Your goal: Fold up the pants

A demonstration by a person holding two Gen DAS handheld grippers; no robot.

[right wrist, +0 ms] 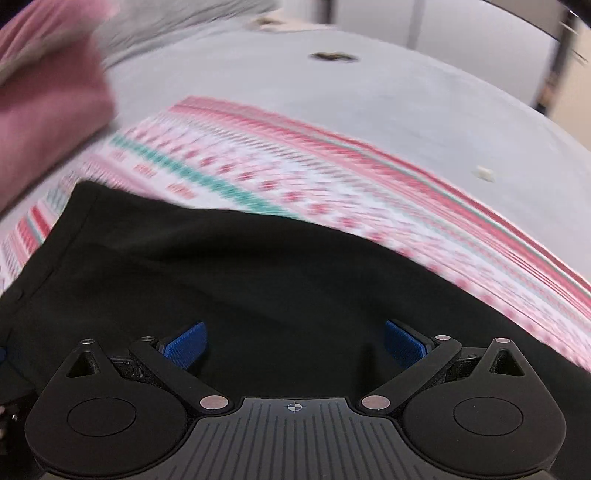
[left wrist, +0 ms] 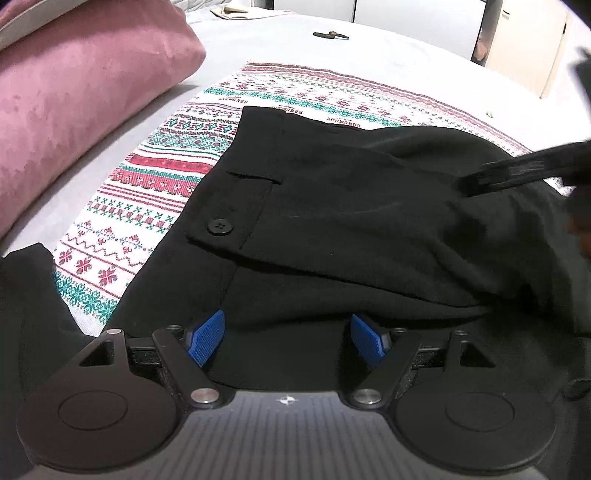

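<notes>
The black pants (left wrist: 332, 206) lie on a patterned cloth (left wrist: 155, 173) spread over the grey bed (left wrist: 388, 59), waistband end with its button (left wrist: 220, 226) and a pocket slit toward the left, one layer already lying over another. A pink pillow (left wrist: 74, 96) sits just beside the cloth on the left, and a small dark thing (left wrist: 330, 34) lies well apart, further up the bed.

The left hand-held gripper (left wrist: 288, 338) has its blue pads (left wrist: 207, 341) spread wide with only fabric beneath them, nothing pinched. The right hand-held gripper (right wrist: 293, 345) is likewise spread apart over the pants (right wrist: 258, 277), gripping nothing; its view is smeared, which suggests it is moving fast.

Risks, as I judge them:
- The upper layer is rumpled near the right side; folding over it would lock in creases and leave an uneven stack
- Closing the pads on one layer only would peel the top leg off and undo the fold
- Pinching too deep could catch the patterned cloth as well, dragging it and the pants across the bed
- A quick sweep by the right one could snag a fold, or knock into the other gripper, since the two work close together
- The button side is thicker, so a fold there may spring open
</notes>
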